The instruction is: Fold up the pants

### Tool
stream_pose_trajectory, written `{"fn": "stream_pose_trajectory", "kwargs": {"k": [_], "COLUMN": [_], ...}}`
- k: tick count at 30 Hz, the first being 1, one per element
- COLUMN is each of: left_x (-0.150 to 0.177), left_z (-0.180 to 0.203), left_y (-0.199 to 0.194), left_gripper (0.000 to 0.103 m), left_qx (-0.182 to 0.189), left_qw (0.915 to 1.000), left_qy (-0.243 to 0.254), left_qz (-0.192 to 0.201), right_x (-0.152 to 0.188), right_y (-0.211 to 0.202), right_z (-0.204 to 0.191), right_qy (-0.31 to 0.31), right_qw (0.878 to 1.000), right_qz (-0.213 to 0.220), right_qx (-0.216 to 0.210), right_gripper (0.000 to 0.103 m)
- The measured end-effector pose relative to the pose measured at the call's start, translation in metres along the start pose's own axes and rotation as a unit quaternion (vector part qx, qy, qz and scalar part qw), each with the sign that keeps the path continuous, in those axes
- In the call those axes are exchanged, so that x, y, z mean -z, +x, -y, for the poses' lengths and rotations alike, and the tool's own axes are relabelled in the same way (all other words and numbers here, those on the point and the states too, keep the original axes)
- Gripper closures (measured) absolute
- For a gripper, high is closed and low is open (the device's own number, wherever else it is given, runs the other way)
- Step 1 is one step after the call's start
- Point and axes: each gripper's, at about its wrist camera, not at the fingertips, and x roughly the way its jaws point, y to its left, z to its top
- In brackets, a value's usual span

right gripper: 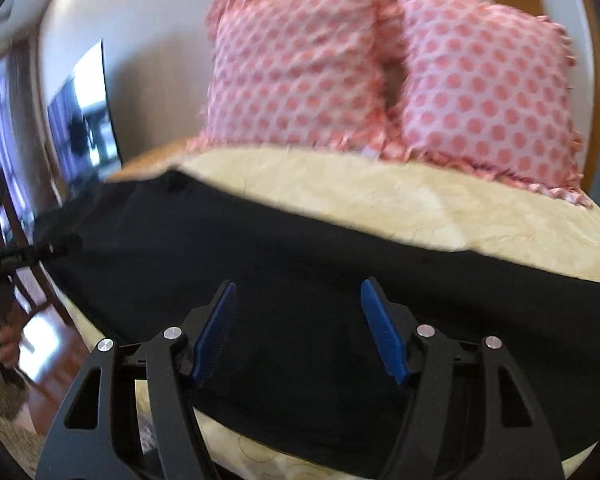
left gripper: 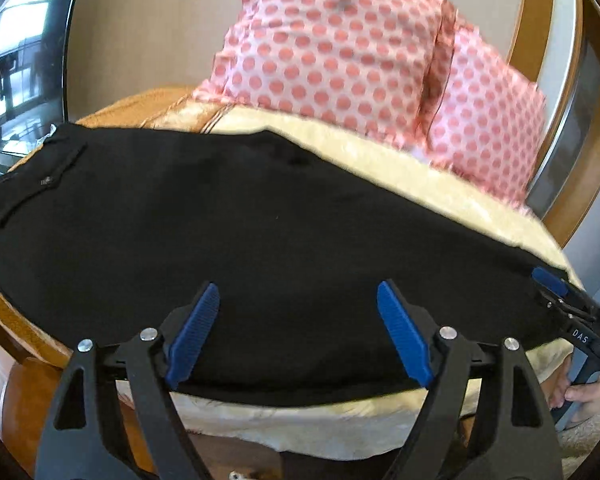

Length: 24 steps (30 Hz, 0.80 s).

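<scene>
Black pants (left gripper: 240,240) lie flat across a cream-covered seat, the waistband with a button tab at the far left (left gripper: 44,180). My left gripper (left gripper: 298,292) is open just above the near edge of the pants, holding nothing. My right gripper (right gripper: 298,292) is open over the other end of the pants (right gripper: 300,280), also empty. The right gripper also shows in the left wrist view (left gripper: 556,286) at the pants' right end. The left gripper shows at the left edge of the right wrist view (right gripper: 40,250), near the pants' left end.
Two pink polka-dot cushions (left gripper: 340,48) (right gripper: 300,68) stand at the back of the cream cover (right gripper: 420,208). A wooden frame (left gripper: 16,320) edges the seat. A dark screen (right gripper: 84,116) stands at the left. Wooden floor (right gripper: 52,356) lies below.
</scene>
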Motion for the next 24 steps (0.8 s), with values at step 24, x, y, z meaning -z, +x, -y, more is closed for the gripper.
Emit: {"fn": "stream_pose_trajectory", "kwargs": {"k": [24], "left_x": [0.024], "left_z": [-0.021], "left_y": [-0.016], "left_gripper": [0.004], "left_qx": [0.099], "left_qw": [0.9934], "left_qy": [0.017], "left_qz": [0.055], "right_x": [-0.145], "right_y": [0.125], "right_z": [-0.112], "right_qy": [-0.22], "right_qw": [0.958], "right_qz": [-0.092], "right_qx": [-0.159], "right_gripper": [0.06]}}
